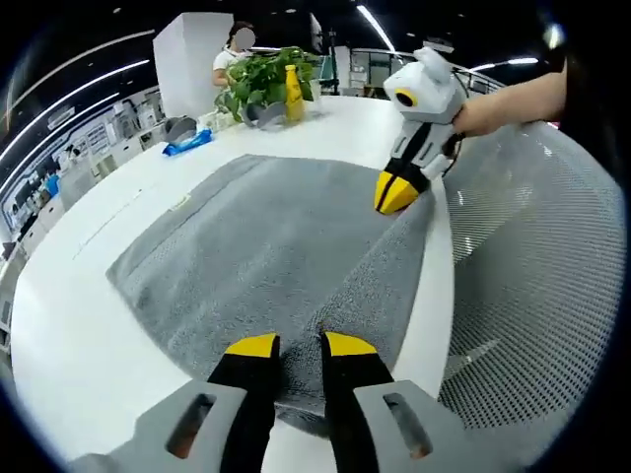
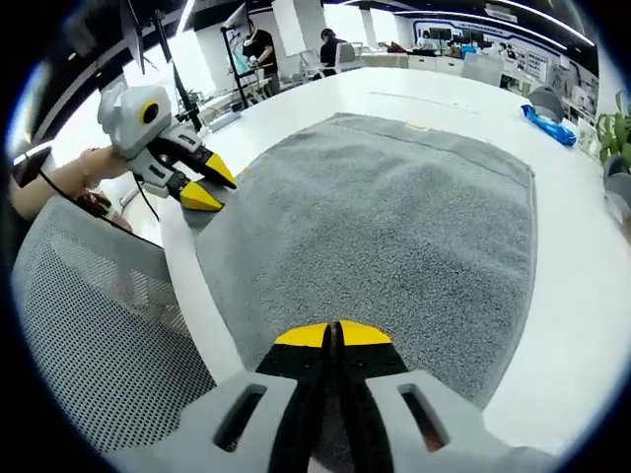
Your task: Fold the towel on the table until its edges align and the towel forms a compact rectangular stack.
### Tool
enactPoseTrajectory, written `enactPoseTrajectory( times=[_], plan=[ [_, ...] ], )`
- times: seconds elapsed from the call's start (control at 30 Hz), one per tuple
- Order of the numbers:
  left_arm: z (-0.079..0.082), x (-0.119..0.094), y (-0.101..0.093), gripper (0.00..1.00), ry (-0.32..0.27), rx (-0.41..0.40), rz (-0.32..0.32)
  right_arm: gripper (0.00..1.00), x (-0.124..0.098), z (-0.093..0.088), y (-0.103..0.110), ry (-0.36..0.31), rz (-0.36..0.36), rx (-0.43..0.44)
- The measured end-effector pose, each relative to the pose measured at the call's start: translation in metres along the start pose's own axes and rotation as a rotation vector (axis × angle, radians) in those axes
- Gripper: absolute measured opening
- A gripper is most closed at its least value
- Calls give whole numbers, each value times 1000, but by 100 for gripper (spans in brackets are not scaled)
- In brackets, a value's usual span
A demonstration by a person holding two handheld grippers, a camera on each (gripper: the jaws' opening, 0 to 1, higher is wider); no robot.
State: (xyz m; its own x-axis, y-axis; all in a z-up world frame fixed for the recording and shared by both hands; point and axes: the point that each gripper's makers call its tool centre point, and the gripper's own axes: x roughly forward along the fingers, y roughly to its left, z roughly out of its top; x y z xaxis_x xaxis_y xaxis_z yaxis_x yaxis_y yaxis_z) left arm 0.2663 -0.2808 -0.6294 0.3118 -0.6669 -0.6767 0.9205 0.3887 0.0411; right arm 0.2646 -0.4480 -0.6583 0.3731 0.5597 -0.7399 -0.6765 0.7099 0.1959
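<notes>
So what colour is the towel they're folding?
Plain grey, no pattern; the towel shows best in the right gripper view.

Potted plant (image 1: 264,79), yellow bottle (image 1: 294,91), mesh chair (image 1: 537,286).

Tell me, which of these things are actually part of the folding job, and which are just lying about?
Job: towel, left gripper, right gripper.

Lying about: plant, yellow bottle, blue packet, mesh chair.
</notes>
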Motion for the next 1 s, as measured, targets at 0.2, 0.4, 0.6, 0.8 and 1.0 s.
enactPoseTrajectory(
  times=[0.2,0.4,0.6,0.8,1.0],
  plan=[
    [-19,-24,-43,14,34,-34,-98,0,0,0,0,-2,-2,-3],
    [-50,-29,-59,15,108,29,-84,0,0,0,-1,-5,4,22],
    [-56,-26,-49,15,140,77,-38,2,-6,-3,3,56,70,-28],
    [-56,-25,-48,13,142,105,-38,2,-43,-30,-22,267,17,-471],
    [-55,-25,-41,6,132,60,3,6,-77,-62,-25,299,31,-479]
  ],
)
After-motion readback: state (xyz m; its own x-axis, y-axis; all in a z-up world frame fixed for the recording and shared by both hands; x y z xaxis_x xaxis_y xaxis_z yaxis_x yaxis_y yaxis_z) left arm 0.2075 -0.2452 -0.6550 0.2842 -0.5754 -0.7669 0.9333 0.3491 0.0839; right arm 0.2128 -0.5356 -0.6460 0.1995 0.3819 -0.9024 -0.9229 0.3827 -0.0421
